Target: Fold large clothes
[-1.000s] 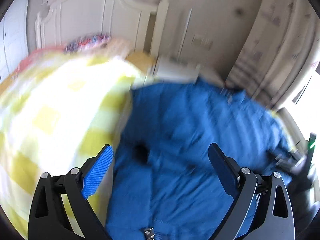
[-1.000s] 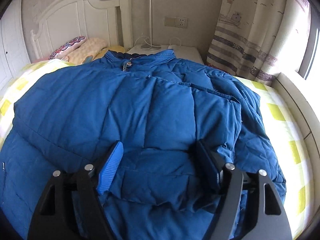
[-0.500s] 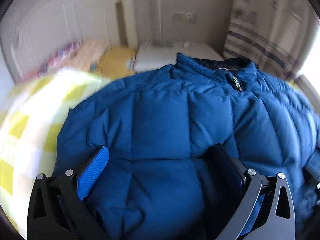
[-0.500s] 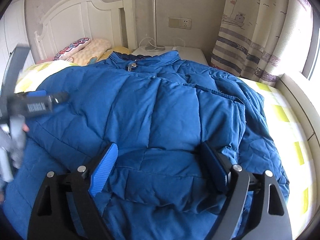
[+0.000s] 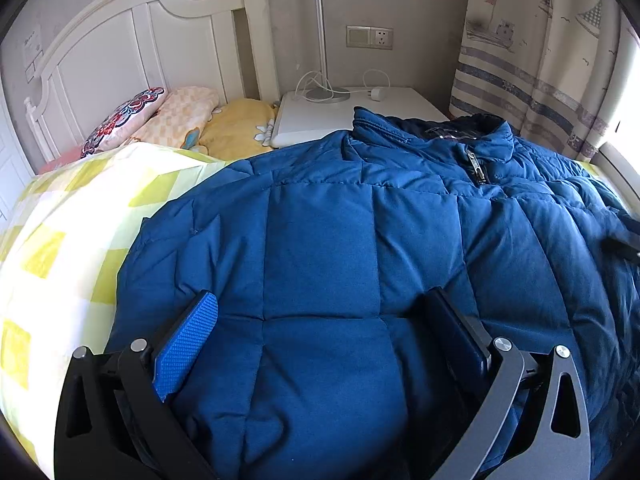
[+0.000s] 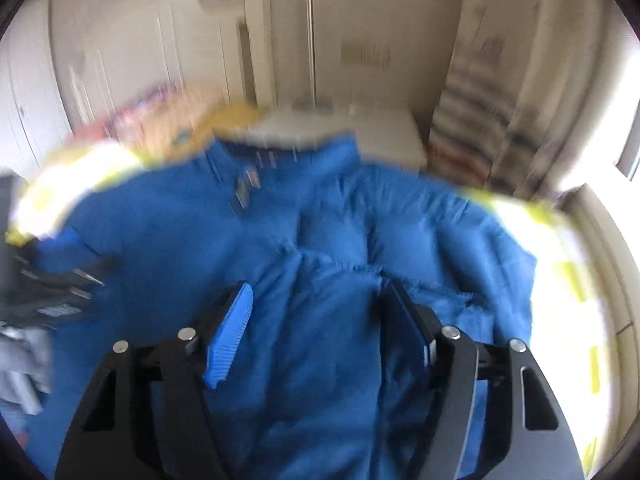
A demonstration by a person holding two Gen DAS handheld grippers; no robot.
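A large blue quilted puffer jacket (image 5: 340,240) lies spread on the bed, collar and zipper toward the headboard. My left gripper (image 5: 324,320) is open, low over the jacket's lower left part, its fingers straddling a puffy panel. The right wrist view is blurred by motion; my right gripper (image 6: 316,308) is open over the jacket (image 6: 320,240), near a folded-over sleeve edge. The left gripper's body shows at the left edge of the right wrist view (image 6: 48,292).
The bed has a yellow and white checked cover (image 5: 68,232) and pillows (image 5: 160,120) by the white headboard (image 5: 132,48). A white nightstand (image 5: 348,116) with a lamp pole and cables stands behind the collar. A striped curtain (image 5: 540,60) hangs at right.
My left gripper swung right, from the jacket's left edge to squarely over its body. My right gripper is moving now, its view blurred, and its fingers stand closer together than before.
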